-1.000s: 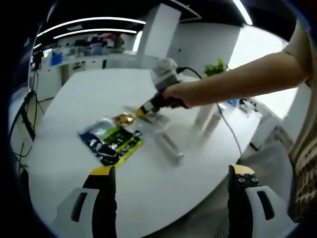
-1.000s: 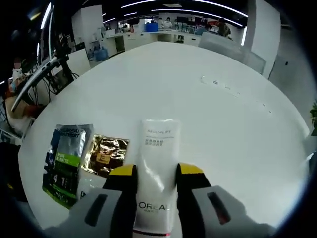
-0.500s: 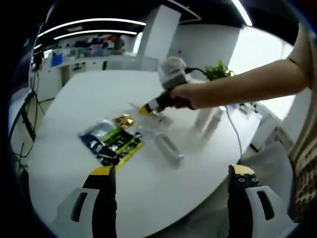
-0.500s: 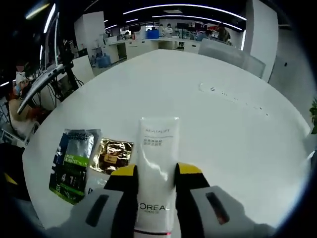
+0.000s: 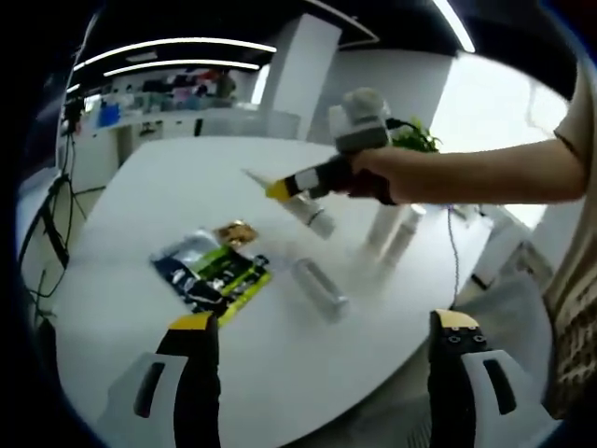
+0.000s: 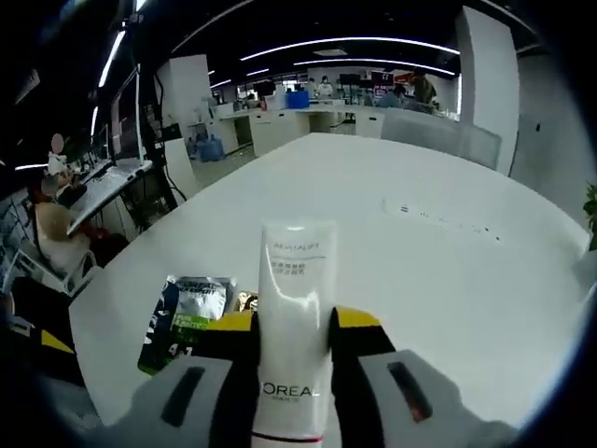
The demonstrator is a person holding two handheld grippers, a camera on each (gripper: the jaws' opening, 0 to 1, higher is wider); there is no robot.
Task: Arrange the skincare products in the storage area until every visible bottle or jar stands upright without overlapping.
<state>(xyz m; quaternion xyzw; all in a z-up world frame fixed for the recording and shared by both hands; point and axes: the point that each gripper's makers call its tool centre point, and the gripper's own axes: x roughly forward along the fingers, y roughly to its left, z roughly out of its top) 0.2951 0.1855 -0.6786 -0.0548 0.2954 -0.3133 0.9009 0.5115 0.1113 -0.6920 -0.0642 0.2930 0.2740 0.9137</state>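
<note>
My right gripper (image 6: 296, 322) is shut on a white L'Oreal tube (image 6: 297, 280), whose flat crimped end points away from the camera, well above the white table (image 6: 448, 280). In the left gripper view the right gripper (image 5: 280, 189) comes in from the right in a person's hand, and it holds the tube (image 5: 312, 217) tilted in the air. Below it a pale tube (image 5: 320, 287) lies flat on the table. Two white bottles (image 5: 392, 229) stand upright beyond it. My left gripper (image 5: 324, 322) hangs open over the near table edge with nothing between its fingers.
Green and black sachets (image 5: 210, 271) and a gold sachet (image 5: 235, 231) lie flat on the table (image 5: 140, 215); the green sachet (image 6: 185, 317) also shows left of the held tube. A power strip (image 6: 438, 217) lies farther out. A seated person (image 6: 56, 215) is at the left.
The right gripper has risen with the tube, lifting it off the table and away from the sachets. The left gripper has stayed where it was.
</note>
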